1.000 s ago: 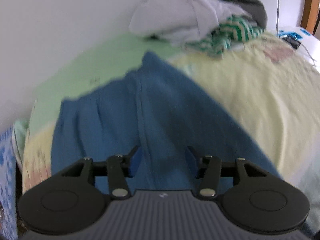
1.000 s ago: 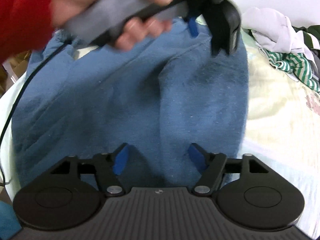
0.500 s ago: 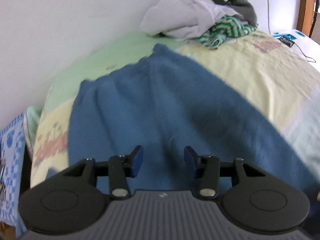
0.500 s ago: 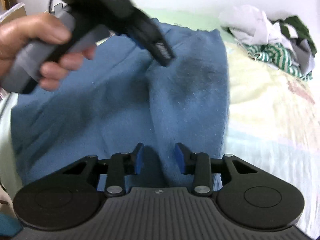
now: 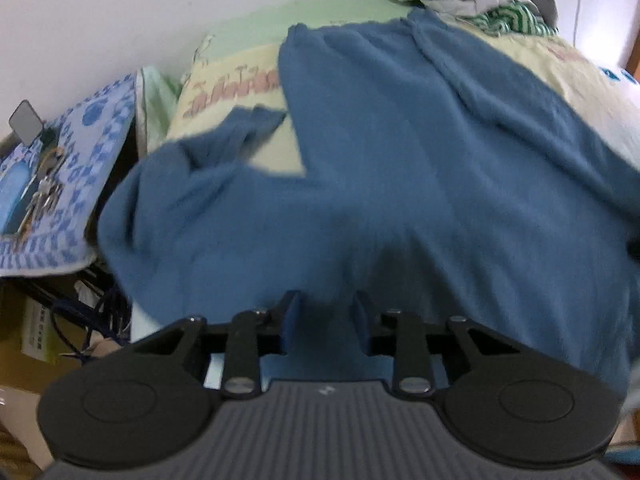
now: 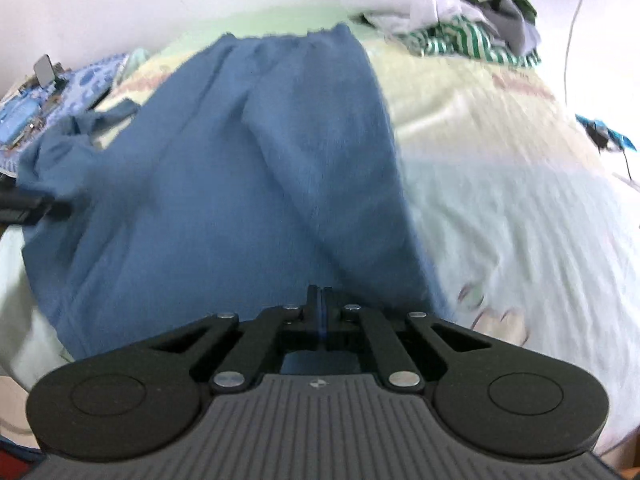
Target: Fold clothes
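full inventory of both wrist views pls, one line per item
blue garment: 1, blue, spread across the bed, near edge at both grippers
bedsheet: 1, pale yellow and green, under everything
clothes pile: 1 heap, white, grey, dark green, green-striped, far end by the wall
patterned cloth: 1, blue and white, left of the bed
keys: 1 bunch, metal, on the patterned cloth
left gripper: 1, black with blue pads, jaws closing around a bunched fold
right gripper: 1, black, shut at the garment's near edge; pinch unclear
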A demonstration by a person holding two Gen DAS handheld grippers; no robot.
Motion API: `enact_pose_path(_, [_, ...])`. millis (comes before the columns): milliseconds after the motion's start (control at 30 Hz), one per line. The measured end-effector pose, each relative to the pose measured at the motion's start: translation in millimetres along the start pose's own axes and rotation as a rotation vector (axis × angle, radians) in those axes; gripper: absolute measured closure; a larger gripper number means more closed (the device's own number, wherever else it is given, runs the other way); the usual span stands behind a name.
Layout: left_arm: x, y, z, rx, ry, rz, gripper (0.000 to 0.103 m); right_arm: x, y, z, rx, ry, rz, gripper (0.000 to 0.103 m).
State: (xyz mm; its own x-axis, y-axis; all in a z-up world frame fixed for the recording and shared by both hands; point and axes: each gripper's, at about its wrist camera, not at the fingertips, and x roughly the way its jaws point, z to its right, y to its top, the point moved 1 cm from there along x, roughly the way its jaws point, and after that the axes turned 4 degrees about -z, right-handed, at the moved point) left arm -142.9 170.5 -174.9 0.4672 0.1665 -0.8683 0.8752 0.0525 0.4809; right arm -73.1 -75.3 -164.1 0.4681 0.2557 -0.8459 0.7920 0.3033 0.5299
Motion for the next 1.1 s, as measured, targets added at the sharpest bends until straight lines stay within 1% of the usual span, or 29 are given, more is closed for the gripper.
enact_pose_path(33, [-2, -3, 0, 0.005, 0.004, 0.004, 0.072, 1, -1, -1, 0.007, -0.008, 0.013, 0.101])
enact_pose_path(100, [-6, -9, 1, 0.013, 0.011, 0.011, 0.071, 4, 3, -1, 0.006, -0.018, 0.007, 0.101])
enact_pose_path(133, [-7, -9, 2, 0.009, 0.012, 0.016, 0.071, 5, 7, 1, 0.014, -0.007, -0.007, 0.097])
enact_pose_path(233, [-10, -12, 3, -0.001, 0.024, 0.024, 0.07, 0, 9, 5, 0.05, 0.032, -0.016, 0.098])
enact_pose_path(300, [-14, -15, 5, -0.001, 0.057, 0.03, 0.064, -2, 11, 7, 0.025, 0.034, -0.01, 0.097])
enact_pose_path(400, [-21, -16, 6, -0.037, 0.063, 0.022, 0.062, -13, 18, 17, -0.009, 0.087, 0.017, 0.097])
enact_pose_path(433, [-23, -16, 7, -0.045, 0.063, 0.02, 0.062, -16, 20, 21, -0.026, 0.077, 0.022, 0.096])
enact_pose_path(500, [-25, -15, 16, -0.032, 0.071, 0.021, 0.061, -21, 23, 28, -0.093, 0.014, 0.026, 0.094])
enact_pose_path(567, [-26, -12, 28, -0.008, 0.072, 0.024, 0.058, -27, 21, 37, -0.171, -0.058, 0.042, 0.086])
enact_pose_path(600, [-27, -10, 35, -0.007, 0.053, 0.024, 0.056, -28, 19, 42, -0.205, -0.081, 0.041, 0.076])
enact_pose_path(633, [-26, -7, 42, -0.008, 0.03, 0.026, 0.056, -29, 18, 48, -0.227, -0.078, 0.03, 0.068])
enact_pose_path(667, [-25, -2, 49, -0.011, -0.002, 0.03, 0.055, -27, 18, 51, -0.228, -0.059, 0.023, 0.067])
enact_pose_path(700, [-25, 3, 57, -0.014, -0.033, 0.034, 0.051, -26, 19, 54, -0.225, -0.038, 0.017, 0.067])
enact_pose_path(733, [-24, 8, 65, -0.017, -0.065, 0.038, 0.049, -24, 19, 57, -0.223, -0.017, 0.012, 0.067])
enact_pose_path(767, [-22, 14, 73, -0.017, -0.09, 0.04, 0.049, -23, 19, 60, -0.22, 0.004, 0.007, 0.067])
enact_pose_path(833, [-16, 27, 90, -0.005, -0.108, 0.039, 0.05, -17, 18, 61, -0.227, 0.034, -0.003, 0.072])
enact_pose_path(900, [-11, 39, 105, 0.017, -0.105, 0.051, 0.05, -14, 16, 61, -0.235, 0.061, -0.016, 0.073])
enact_pose_path(967, [-5, 49, 118, 0.038, -0.079, 0.053, 0.05, -13, 16, 63, -0.242, 0.107, -0.032, 0.08])
enact_pose_path(1100, [5, 59, 133, 0.041, -0.056, 0.034, 0.049, -12, 17, 62, -0.277, 0.171, -0.067, 0.086])
